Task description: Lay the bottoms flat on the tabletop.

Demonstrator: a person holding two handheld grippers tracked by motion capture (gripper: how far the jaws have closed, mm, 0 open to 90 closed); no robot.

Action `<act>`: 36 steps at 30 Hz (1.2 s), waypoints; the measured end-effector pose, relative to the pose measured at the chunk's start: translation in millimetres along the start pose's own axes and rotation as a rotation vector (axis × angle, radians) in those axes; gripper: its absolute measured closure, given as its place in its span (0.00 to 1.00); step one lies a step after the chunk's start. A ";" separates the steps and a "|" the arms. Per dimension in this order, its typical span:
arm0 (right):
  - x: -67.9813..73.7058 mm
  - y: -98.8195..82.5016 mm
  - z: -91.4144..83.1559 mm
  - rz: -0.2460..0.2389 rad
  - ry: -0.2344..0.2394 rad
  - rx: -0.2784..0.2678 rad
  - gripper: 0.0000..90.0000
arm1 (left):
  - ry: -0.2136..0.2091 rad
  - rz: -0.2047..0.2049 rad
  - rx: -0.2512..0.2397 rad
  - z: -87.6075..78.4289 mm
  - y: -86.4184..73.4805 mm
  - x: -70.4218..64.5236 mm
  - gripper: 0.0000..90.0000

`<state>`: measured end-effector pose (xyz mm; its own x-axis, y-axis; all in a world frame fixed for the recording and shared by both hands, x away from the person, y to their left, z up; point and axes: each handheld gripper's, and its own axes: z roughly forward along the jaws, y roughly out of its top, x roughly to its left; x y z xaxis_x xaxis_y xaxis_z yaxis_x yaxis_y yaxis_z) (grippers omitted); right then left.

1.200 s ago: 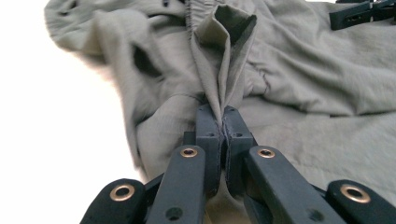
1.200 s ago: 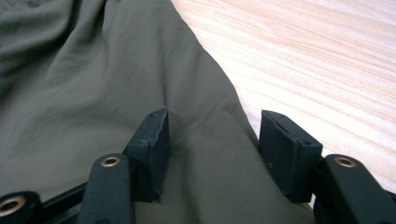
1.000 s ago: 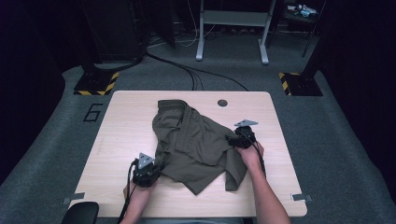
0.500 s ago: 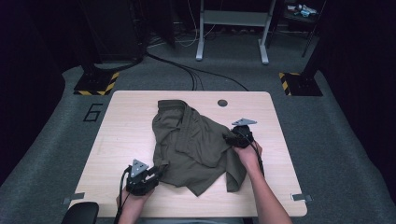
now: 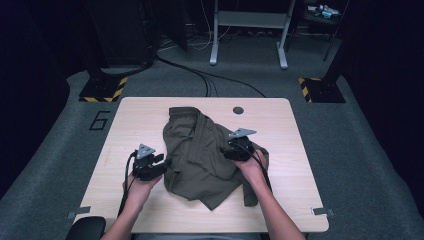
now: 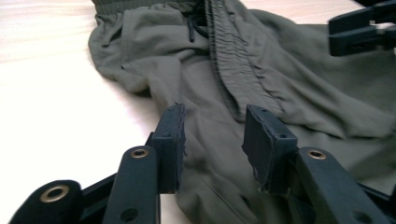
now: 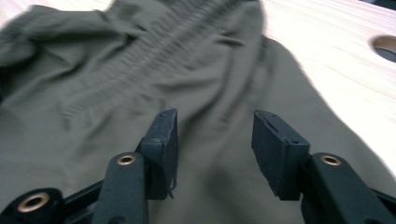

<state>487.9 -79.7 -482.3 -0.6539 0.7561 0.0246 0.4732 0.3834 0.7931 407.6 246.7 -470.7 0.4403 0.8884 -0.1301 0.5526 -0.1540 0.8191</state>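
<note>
We see the olive garment point(image 5: 200, 155) lying crumpled on the counter point(image 5: 135, 115), nothing folded yet; left tool point(image 6: 212, 140), just opened, and right tool point(image 7: 212, 149) gape empty above it.

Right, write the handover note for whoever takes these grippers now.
Left gripper: open, its jaws have just been opening; nothing pinched, it hangs over the near left edge of the shorts.
Right gripper: open, nothing between the pads, over the right side of the shorts.
Shorts: olive, crumpled in a heap mid-table, elastic waistband toward the far side, one corner trailing toward the near edge.
Done: nothing tidy yet; the cloth is released and lies loose.
Left: probably regrip both sides, spread it flat, then fold.
</note>
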 end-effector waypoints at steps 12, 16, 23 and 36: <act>31.2 5.7 21.4 -0.029 0.067 0.017 0.48 | -0.019 0.035 0.051 48.8 16.6 21.0 0.55; 39.9 5.5 27.0 -0.031 0.087 0.025 0.45 | 0.001 0.053 0.059 58.9 15.0 27.1 0.51; 55.9 2.8 38.0 -0.036 0.131 0.045 0.43 | 0.017 0.027 0.053 66.6 11.5 37.9 0.46; 76.2 -7.4 58.5 -0.123 0.116 0.076 0.43 | 0.002 0.044 0.119 76.9 -5.0 41.2 0.71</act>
<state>469.1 6.1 -522.0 -0.7714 0.6364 0.0043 0.4259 0.5113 0.7464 477.3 250.8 -523.1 0.4644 0.8806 -0.0939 0.6128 -0.2430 0.7519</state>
